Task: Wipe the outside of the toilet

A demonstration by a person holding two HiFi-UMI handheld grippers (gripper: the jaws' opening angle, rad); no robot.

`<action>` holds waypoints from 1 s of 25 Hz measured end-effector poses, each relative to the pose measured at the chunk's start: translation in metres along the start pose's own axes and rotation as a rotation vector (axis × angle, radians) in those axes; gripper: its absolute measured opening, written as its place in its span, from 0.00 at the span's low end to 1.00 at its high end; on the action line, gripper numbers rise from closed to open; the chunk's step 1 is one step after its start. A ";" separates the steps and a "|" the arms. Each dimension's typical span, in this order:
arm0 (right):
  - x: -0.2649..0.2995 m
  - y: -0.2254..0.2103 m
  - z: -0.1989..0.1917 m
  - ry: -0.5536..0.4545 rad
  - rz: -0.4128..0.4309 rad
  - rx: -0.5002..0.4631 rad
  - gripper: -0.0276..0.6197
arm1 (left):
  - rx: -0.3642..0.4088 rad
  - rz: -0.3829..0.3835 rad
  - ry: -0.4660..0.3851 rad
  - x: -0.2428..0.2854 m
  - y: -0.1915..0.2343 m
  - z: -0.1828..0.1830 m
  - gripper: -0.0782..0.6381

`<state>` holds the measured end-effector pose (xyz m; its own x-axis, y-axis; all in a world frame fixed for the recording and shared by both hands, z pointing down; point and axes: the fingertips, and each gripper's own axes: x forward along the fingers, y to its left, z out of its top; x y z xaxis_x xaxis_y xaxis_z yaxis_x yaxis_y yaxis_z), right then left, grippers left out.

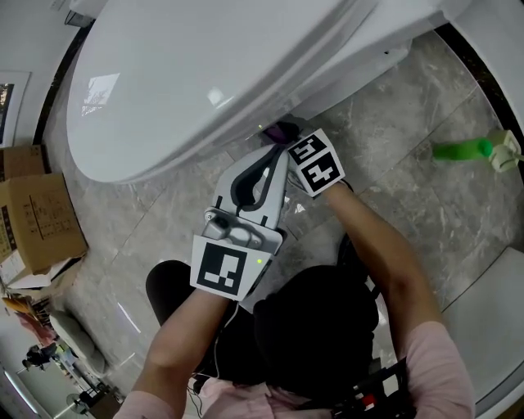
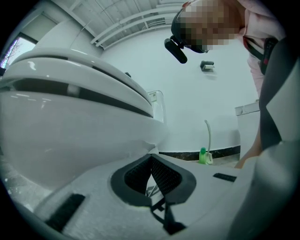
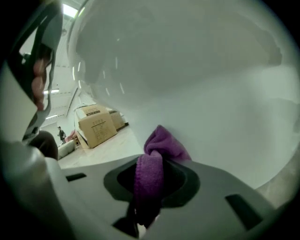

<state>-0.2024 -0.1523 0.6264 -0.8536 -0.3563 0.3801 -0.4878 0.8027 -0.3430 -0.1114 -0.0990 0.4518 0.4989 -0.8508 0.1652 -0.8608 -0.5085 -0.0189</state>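
**Purple cloth held to the toilet's outer bowl**

A cardboard box (image 1: pixel 33 217) sits far left. The white toilet (image 1: pixel 205 74) fills the top of the head view. Below its bowl, the left gripper (image 2: pixel 152 159) has its jaws pressed together with nothing between them. The right gripper (image 3: pixel 151 171) pinches a purple cloth (image 3: pixel 161 140) against the porcelain. A green bottle (image 1: pixel 458 150) is on the floor at right.

Floor (image 1: pixel 393 139) is grey veined marble tile, glossy; white wall (image 2: pixel 206 103) with a dark skirting band (image 2: pixel 183 154) at its base; cardboard boxes (image 1: pixel 37 217) on the floor at left; green spray bottle (image 1: pixel 463 150) on the tiles near the wall; ceiling light (image 3: pixel 70 10) bright overhead.
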 end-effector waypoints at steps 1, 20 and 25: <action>0.007 0.012 -0.006 0.016 0.030 -0.012 0.16 | 0.005 0.001 0.000 -0.002 0.000 0.000 0.12; -0.180 -0.067 -0.037 -0.041 -0.269 0.080 0.17 | 0.076 -0.283 -0.174 0.168 -0.089 0.104 0.12; -0.204 -0.096 -0.040 -0.069 -0.341 0.123 0.17 | 0.137 -0.413 -0.224 0.203 -0.151 0.114 0.12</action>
<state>0.0258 -0.1372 0.6165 -0.6467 -0.6280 0.4330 -0.7609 0.5704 -0.3092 0.1312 -0.2098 0.3761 0.8179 -0.5745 -0.0298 -0.5732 -0.8093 -0.1282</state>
